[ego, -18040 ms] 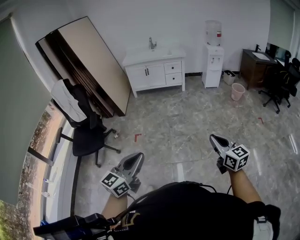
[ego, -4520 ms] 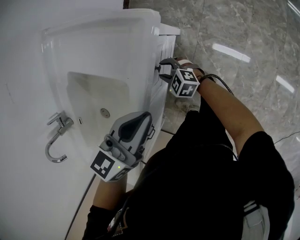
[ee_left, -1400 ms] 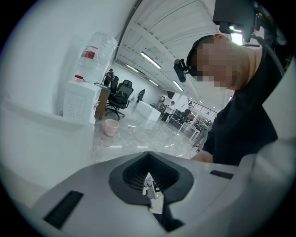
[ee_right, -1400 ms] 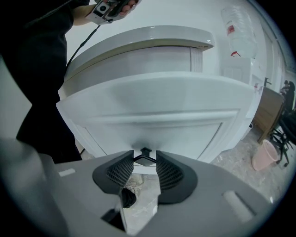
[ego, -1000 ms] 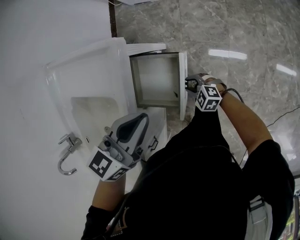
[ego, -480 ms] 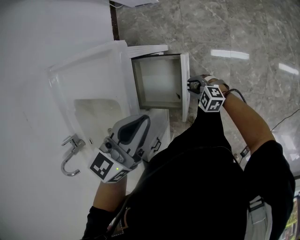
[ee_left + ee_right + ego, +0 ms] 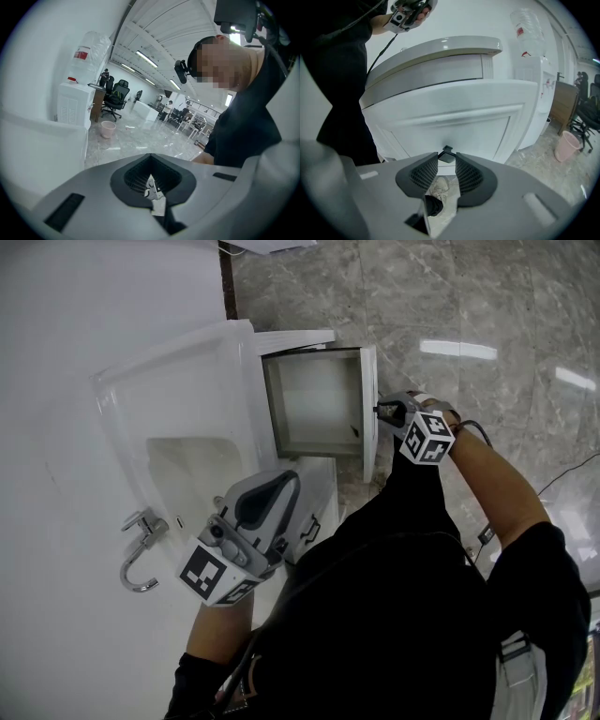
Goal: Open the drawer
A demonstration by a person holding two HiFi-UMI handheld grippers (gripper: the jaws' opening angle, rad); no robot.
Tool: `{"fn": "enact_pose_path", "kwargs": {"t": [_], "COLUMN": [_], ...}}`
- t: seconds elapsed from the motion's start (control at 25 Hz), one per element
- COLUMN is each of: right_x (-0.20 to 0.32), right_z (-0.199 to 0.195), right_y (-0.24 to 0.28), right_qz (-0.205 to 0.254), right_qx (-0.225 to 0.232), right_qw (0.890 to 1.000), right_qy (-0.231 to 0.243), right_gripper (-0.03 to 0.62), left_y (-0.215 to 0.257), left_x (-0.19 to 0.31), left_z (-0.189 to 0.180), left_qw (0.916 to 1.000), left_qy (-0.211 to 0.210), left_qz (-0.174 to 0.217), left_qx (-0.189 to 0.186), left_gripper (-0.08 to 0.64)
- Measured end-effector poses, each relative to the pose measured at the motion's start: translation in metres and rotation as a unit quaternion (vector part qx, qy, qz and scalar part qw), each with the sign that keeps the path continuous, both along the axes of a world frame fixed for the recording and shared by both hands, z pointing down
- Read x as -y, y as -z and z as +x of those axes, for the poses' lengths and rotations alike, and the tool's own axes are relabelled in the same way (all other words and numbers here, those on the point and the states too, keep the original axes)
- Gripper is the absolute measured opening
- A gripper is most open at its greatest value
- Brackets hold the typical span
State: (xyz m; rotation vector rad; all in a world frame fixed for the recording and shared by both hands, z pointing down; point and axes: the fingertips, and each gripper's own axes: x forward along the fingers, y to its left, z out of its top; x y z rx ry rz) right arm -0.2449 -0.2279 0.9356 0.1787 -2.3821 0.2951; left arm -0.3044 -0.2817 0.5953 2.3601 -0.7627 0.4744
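1. Since the drawer (image 7: 368, 381) already stands pulled out, right of the washbasin (image 7: 122, 409), I judge the opening nearly done; next, draw clear.
2. My right gripper (image 7: 384, 412) is closing, its jaws still apart, with the dark handle (image 7: 446, 151) at their tips, unclamped.
3. Only its own view shows that (head view barely does); the left gripper (image 7: 281, 482) is closed and empty.

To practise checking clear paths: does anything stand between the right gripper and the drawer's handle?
Nothing visible does. The handle of the pulled-out drawer sits right at the tips of the right gripper, between its closing jaws, with no other thing in the gap.
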Motion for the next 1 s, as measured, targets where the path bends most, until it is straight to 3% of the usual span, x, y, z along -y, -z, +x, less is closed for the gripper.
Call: {"fn": "enact_pose_path", "kwargs": {"t": [0.08, 0.12, 0.44, 0.64, 0.8, 1.0], "right_x": [0.001, 0.001, 0.002, 0.052, 0.089, 0.108], "right_z": [0.003, 0.006, 0.032, 0.043, 0.016, -0.056], "right_y": [0.002, 0.003, 0.043, 0.106, 0.184, 0.282], "right_qz": [0.01, 0.018, 0.021, 0.058, 0.096, 0.127], "right_qx": [-0.004, -0.009, -0.012, 0.01, 0.055, 0.107], "right_qw": [1.0, 1.0, 0.999, 0.996, 0.991, 0.986], "right_qy": [-0.007, -0.007, -0.032, -0.069, -0.069, -0.018], "right_gripper": [0.074, 0.0, 0.023, 0.023, 0.021, 0.02], "left_y": [0.001, 0.002, 0.039, 0.072, 0.101, 0.142], "left_x": [0.0, 0.0, -0.002, -0.003, -0.012, -0.03], "left_z": [0.002, 0.003, -0.006, -0.028, -0.06, -0.112], "left_qw": [1.0, 1.0, 0.9993, 0.9954, 0.9893, 0.9766], "left_qy": [-0.001, 0.0, 0.023, 0.066, 0.111, 0.173], "left_qz": [0.001, 0.003, 0.026, 0.066, 0.092, 0.125], "left_qx": [-0.004, -0.007, -0.012, -0.021, -0.027, -0.027], "left_gripper": [-0.006, -0.006, -0.006, -0.006, -0.006, -0.006]}}
